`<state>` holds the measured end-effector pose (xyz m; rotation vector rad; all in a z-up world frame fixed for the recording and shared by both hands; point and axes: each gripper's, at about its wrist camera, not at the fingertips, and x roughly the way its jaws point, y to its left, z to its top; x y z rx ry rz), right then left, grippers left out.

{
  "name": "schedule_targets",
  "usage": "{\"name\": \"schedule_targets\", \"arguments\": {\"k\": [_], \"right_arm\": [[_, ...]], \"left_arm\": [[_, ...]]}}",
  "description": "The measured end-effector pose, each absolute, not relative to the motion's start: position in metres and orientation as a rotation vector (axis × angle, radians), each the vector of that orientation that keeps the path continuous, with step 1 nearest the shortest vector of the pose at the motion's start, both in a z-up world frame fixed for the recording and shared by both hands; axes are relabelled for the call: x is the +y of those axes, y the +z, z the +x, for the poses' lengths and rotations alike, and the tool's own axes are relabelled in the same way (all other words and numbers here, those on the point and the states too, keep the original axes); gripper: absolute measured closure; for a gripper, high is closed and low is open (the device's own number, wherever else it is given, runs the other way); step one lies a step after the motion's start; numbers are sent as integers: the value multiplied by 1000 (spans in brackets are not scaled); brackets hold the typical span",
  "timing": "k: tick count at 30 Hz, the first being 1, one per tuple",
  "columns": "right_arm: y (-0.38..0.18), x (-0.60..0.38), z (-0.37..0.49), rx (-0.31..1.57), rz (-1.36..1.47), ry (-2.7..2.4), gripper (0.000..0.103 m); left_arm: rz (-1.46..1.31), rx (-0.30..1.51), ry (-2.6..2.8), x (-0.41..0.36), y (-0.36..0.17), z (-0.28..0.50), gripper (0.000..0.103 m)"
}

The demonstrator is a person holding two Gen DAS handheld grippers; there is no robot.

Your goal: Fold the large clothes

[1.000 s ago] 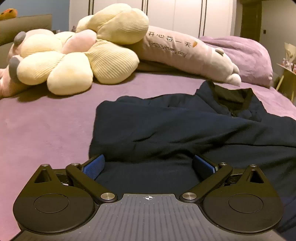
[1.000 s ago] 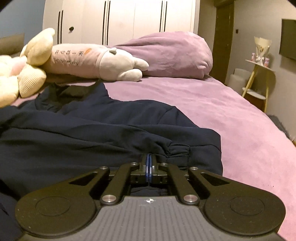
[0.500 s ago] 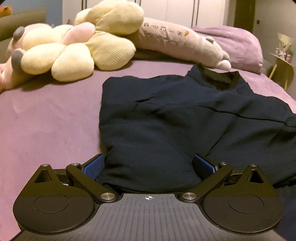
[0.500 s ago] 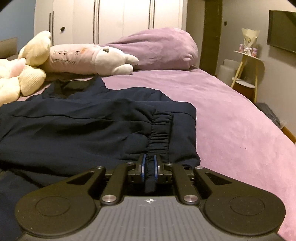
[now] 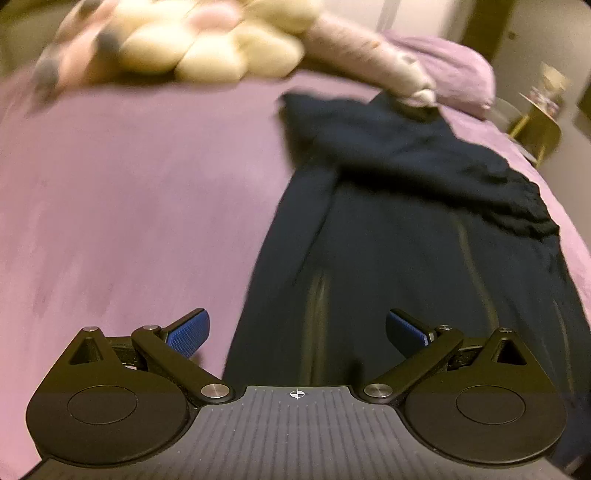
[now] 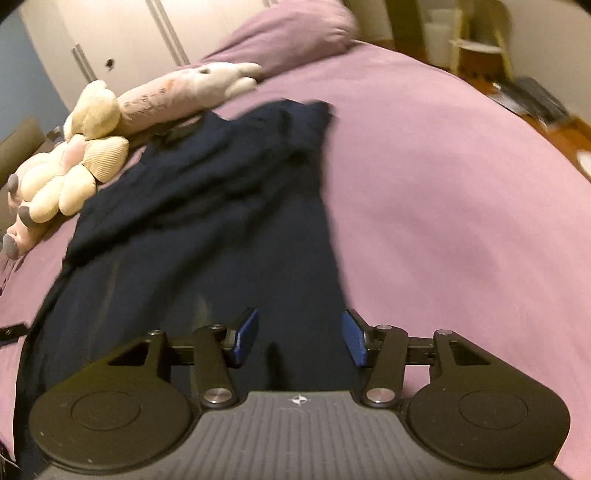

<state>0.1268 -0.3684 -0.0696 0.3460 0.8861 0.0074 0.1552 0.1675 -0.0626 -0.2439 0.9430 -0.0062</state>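
A dark navy garment point(image 5: 424, 236) lies stretched out along the purple bed point(image 5: 129, 192), its far end folded over on itself into a rumpled band near the pillows. In the right wrist view the same garment point(image 6: 221, 229) runs from under the gripper up toward the soft toys.

The left gripper point(image 5: 295, 332) hangs over the near part of the cloth with its blue pads spread wide; nothing is pinched between them, and the left pad sits over bare bedspread while the right one is above the dark fabric. The right gripper point(image 6: 299, 336) is letting go: its jaws are opening, the pads stand apart, and the navy cloth shows below the gap without being pressed by either pad.

At the head of the bed a cream flower-shaped plush point(image 6: 62, 184) lies just beside the garment's left edge, with a long pink plush toy point(image 6: 173, 96) behind it and a purple pillow point(image 6: 288, 33) further back. Both views are smeared with motion blur.
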Motion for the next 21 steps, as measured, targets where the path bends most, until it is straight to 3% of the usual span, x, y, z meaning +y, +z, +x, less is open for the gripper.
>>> {"name": "schedule_targets", "arguments": {"k": [6,10,17,21], "right_arm": [[-86,-407,48,925,536,23,46],[-104,-406,39,1015,653,118,47],[-104,-402,24,1046,604,163,64],[-104,-407,19,1058,620,192,73]], "left_arm": [[-492,1050,47,202,-90,93,0],[-490,1029,58,210,-92,76,0],[-553,1079,-16,219,-94,63,28],[-597,1069,-69,224,-92,56,30]]}}
